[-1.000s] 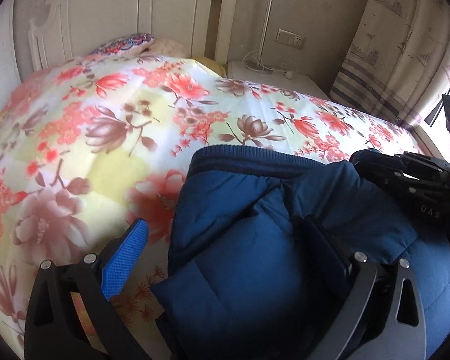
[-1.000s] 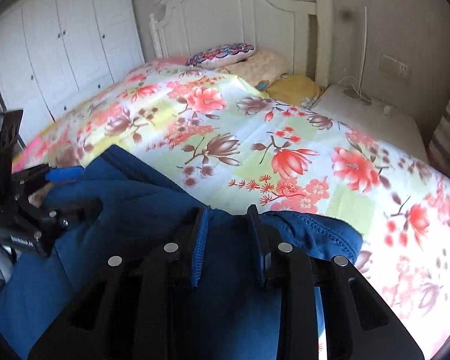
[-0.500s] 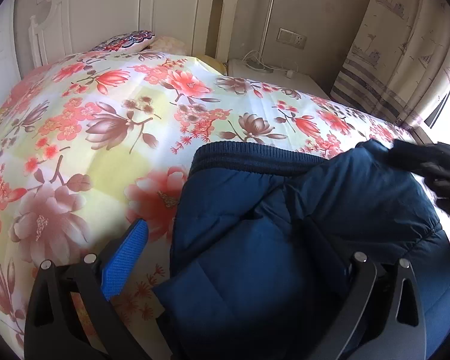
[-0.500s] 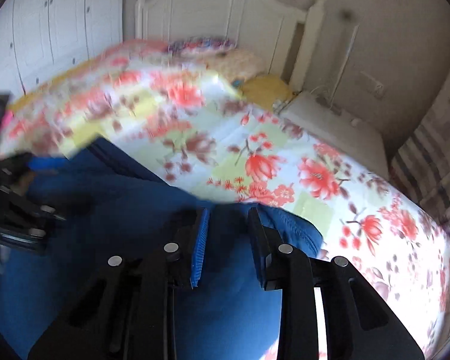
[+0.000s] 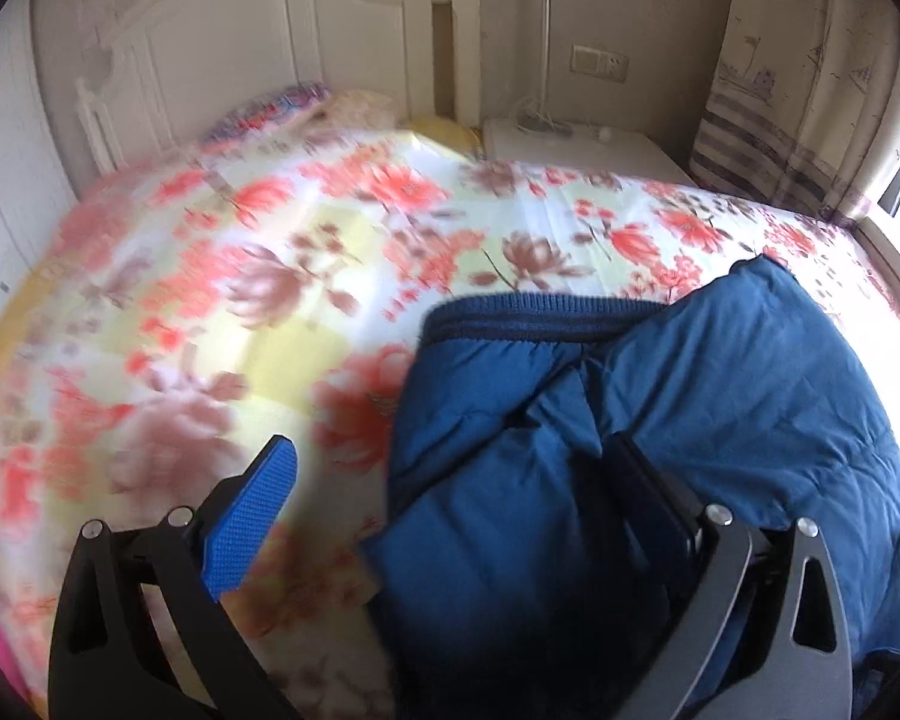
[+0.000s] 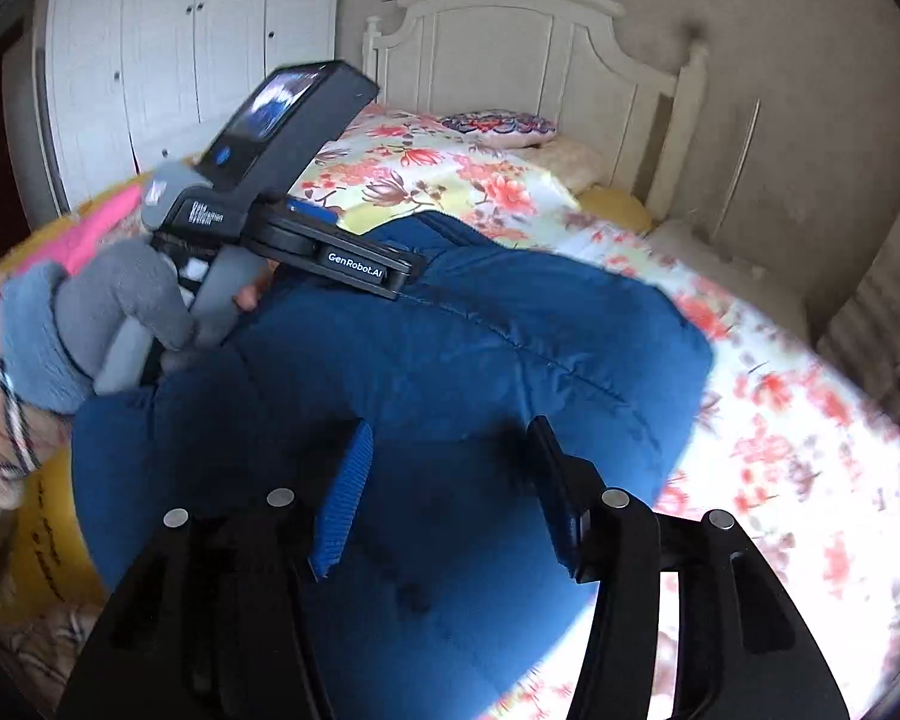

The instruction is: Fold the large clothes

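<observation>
The left gripper has its fingers spread wide, one over the bed, one on the blue jacket, gripping nothing. The jacket lies folded over on the bed; judged partly done, further folds remaining. The right gripper has just been opening, its fingers apart above the jacket, holding nothing.

both wrist views look down closely, sharing the jacket and headboard.

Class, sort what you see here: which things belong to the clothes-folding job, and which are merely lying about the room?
Job: blue padded jacket; left gripper; right gripper.

Lying about: floral bedspread; patterned pillow; white wardrobe; striped curtain.
</observation>
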The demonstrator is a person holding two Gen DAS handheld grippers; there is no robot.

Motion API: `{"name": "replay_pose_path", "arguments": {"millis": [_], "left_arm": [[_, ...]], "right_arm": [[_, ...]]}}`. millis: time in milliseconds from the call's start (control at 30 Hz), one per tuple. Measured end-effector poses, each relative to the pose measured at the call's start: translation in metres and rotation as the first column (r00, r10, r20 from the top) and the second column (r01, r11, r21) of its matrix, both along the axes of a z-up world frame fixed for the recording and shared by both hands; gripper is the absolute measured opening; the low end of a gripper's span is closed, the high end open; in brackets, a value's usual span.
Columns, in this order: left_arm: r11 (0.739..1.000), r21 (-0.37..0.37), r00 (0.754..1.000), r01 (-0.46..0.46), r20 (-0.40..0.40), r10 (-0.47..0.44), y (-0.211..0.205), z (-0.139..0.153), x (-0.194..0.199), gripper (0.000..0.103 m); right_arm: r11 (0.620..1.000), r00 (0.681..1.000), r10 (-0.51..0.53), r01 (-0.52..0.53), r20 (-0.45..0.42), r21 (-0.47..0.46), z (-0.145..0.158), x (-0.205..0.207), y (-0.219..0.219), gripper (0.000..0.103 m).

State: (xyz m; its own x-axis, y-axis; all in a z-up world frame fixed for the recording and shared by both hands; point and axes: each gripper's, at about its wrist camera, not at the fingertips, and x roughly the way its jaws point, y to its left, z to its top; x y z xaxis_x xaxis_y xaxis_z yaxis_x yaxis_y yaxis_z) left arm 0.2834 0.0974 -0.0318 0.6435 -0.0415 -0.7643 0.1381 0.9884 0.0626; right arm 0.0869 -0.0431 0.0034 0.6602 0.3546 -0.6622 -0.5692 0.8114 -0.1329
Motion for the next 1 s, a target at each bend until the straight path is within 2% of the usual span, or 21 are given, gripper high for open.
{"name": "replay_pose_path", "arguments": {"millis": [67, 200, 267, 300, 367, 433, 533, 633, 767, 867, 933, 1000], "left_arm": [[1.0, 0.002, 0.996, -0.013, 0.092, 0.013, 0.003, 0.03, -0.03, 0.1], [0.999, -0.053, 0.988, 0.013, 0.155, -0.004, 0.003, 0.059, -0.078, 0.101], [1.0, -0.01, 0.987, 0.028, 0.16, -0.026, -0.007, 0.053, -0.102, 0.101], [0.999, 0.014, 0.988, 0.034, 0.153, -0.036, -0.012, 0.043, -0.109, 0.101], [0.996, 0.081, 0.989, 0.034, 0.139, -0.045, -0.021, 0.007, -0.122, 0.101], [1.0, 0.024, 0.981, 0.008, 0.194, -0.012, -0.013, -0.004, -0.134, 0.101], [0.998, -0.055, 0.988, -0.012, 0.151, 0.021, 0.002, -0.008, -0.135, 0.101], [0.999, -0.046, 0.989, -0.018, 0.145, 0.024, 0.005, -0.009, -0.138, 0.101], [0.999, -0.034, 0.988, -0.028, 0.149, 0.033, 0.002, -0.01, -0.141, 0.101], [0.999, -0.02, 0.988, -0.033, 0.152, 0.035, 0.002, -0.012, -0.141, 0.101], [0.999, -0.043, 0.989, -0.032, 0.145, 0.038, 0.005, -0.013, -0.14, 0.101], [0.998, -0.052, 0.988, -0.032, 0.147, 0.04, 0.007, -0.014, -0.141, 0.101]], "right_arm": [[0.999, 0.999, 0.033, -0.034, 0.04, 0.031, 0.014, -0.027, -0.003, 0.05], [0.998, 0.998, 0.026, -0.029, 0.058, 0.058, 0.008, -0.054, -0.01, 0.05], [0.998, 0.999, 0.041, -0.042, 0.026, 0.039, -0.014, -0.058, -0.004, 0.05], [0.999, 0.998, 0.034, -0.036, 0.059, 0.028, -0.031, -0.065, -0.001, 0.051], [0.998, 0.995, 0.032, -0.037, 0.099, 0.051, -0.041, -0.073, -0.001, 0.051], [0.998, 0.998, 0.029, -0.033, 0.062, 0.058, -0.036, -0.074, 0.0, 0.051], [1.0, 0.996, 0.023, -0.022, 0.089, -0.011, -0.023, -0.086, 0.006, 0.051], [0.999, 0.99, 0.043, -0.047, 0.132, 0.028, -0.018, -0.11, 0.005, 0.051], [0.998, 0.993, 0.064, -0.066, 0.099, 0.018, -0.046, -0.106, 0.003, 0.052], [0.997, 0.996, 0.08, -0.08, 0.046, 0.008, -0.032, -0.105, 0.003, 0.052], [0.996, 0.993, 0.089, -0.091, 0.076, 0.016, -0.019, -0.106, 0.001, 0.052], [0.997, 0.992, 0.051, -0.057, 0.112, 0.055, -0.013, -0.106, -0.006, 0.052]]}}
